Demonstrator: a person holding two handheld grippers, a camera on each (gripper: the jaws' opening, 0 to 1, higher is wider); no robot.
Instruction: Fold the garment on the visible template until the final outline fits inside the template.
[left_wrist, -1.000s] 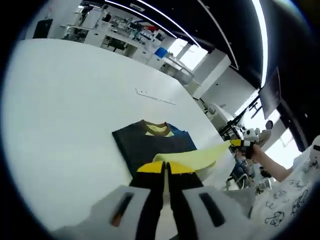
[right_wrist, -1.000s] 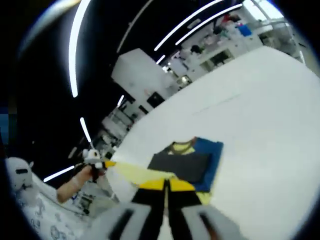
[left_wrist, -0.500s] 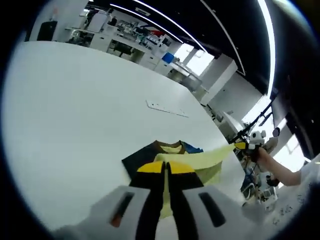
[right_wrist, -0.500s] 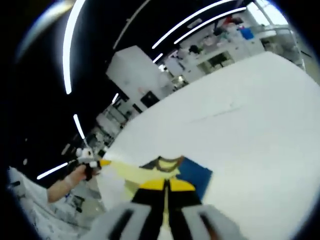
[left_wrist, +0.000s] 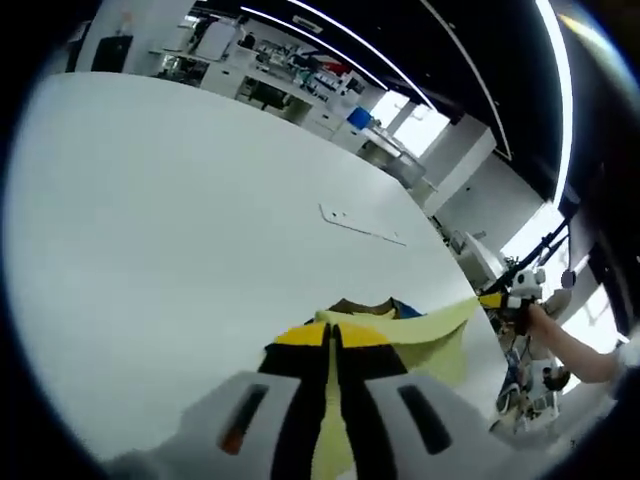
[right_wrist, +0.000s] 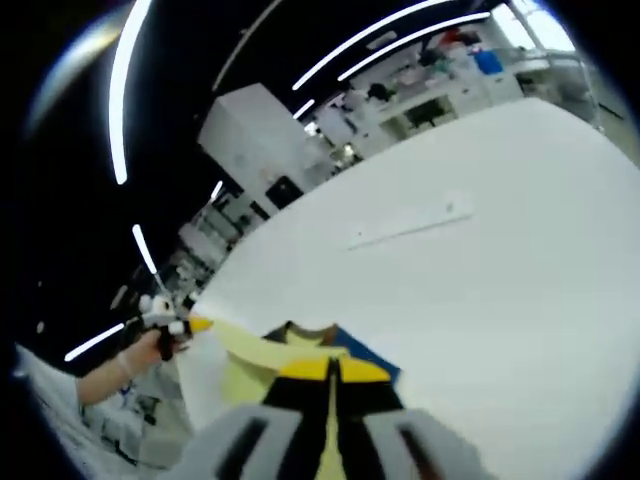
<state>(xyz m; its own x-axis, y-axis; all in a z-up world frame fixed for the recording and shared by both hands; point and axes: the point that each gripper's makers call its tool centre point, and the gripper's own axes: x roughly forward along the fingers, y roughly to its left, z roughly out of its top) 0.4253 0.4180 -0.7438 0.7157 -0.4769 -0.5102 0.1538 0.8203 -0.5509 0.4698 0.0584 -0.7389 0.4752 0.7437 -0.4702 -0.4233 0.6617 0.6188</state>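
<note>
The garment is a dark blue shirt with a pale yellow underside (left_wrist: 432, 327), lying on a white table (left_wrist: 170, 220). My left gripper (left_wrist: 331, 338) is shut on the yellow edge. That edge runs taut to the right, where my right gripper (left_wrist: 497, 298) holds its other corner. Just past the yellow fold, only the brown collar (left_wrist: 362, 305) and a sliver of blue show. In the right gripper view, my right gripper (right_wrist: 330, 370) is shut on the same yellow edge (right_wrist: 250, 352). From there the edge stretches left to my left gripper (right_wrist: 192, 324). A blue patch (right_wrist: 366, 358) peeks out beside it.
A thin pale strip (left_wrist: 362, 226) lies flat on the table beyond the garment, also visible as the strip (right_wrist: 410, 224) in the right gripper view. A person's hand (right_wrist: 140, 350) holds the far gripper. Benches and shelves (left_wrist: 260, 75) stand past the table's far edge.
Both grippers have carried the yellow edge forward over the dark shirt toward the collar. Much less dark and blue fabric shows now than a second ago.
</note>
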